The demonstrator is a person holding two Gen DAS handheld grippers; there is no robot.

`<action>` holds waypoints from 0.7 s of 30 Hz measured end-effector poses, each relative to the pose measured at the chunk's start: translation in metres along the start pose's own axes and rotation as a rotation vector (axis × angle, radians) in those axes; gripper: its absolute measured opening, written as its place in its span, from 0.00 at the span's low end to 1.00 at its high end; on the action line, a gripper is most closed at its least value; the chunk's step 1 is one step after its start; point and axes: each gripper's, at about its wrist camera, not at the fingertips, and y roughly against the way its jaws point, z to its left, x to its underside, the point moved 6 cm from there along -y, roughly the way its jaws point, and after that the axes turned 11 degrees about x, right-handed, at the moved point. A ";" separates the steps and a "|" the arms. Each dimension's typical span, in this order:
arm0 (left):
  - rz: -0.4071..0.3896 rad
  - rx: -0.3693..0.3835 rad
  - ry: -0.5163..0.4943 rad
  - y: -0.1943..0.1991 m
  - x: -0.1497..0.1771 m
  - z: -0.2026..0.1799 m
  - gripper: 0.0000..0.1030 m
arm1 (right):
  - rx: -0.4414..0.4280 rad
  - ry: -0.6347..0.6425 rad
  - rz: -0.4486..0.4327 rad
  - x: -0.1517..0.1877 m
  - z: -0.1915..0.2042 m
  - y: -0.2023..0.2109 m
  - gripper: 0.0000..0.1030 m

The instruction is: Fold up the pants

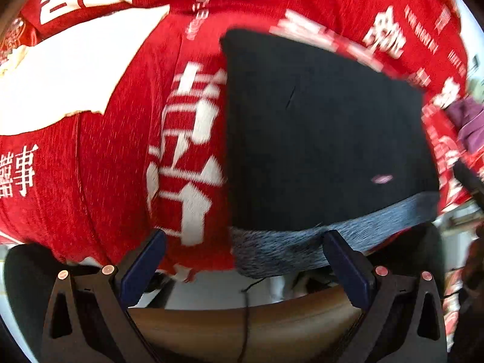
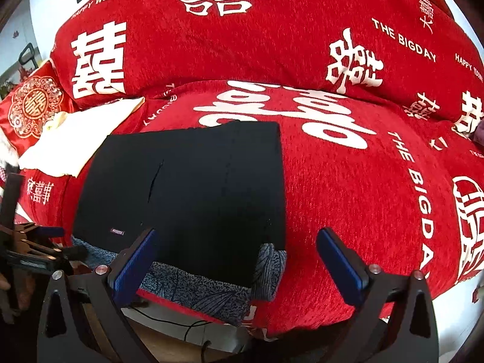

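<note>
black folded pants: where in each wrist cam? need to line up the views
Left wrist: black pants fill centre-right, waistband edge toward the open jaws.
Right wrist: black pants centre-left, reaching down between the open jaws.
Shared landmark: the cream cloth on the red cover, left of the pants in both views.

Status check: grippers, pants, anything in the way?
Left gripper and right gripper open, empty. Black pants folded flat on red sofa cover. White cloth beside them.
</note>
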 end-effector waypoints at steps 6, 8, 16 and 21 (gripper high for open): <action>-0.013 0.002 0.044 0.004 -0.003 0.010 1.00 | -0.009 -0.004 0.007 0.000 0.000 -0.001 1.00; -0.029 -0.013 0.041 0.005 -0.008 0.009 1.00 | -0.009 -0.012 0.023 0.003 -0.002 -0.005 1.00; -0.027 -0.087 -0.016 -0.005 -0.029 0.000 1.00 | -0.016 -0.047 0.050 0.006 -0.012 -0.012 1.00; -0.033 -0.105 -0.069 -0.010 -0.037 -0.011 1.00 | -0.033 -0.079 0.070 0.007 -0.020 -0.016 1.00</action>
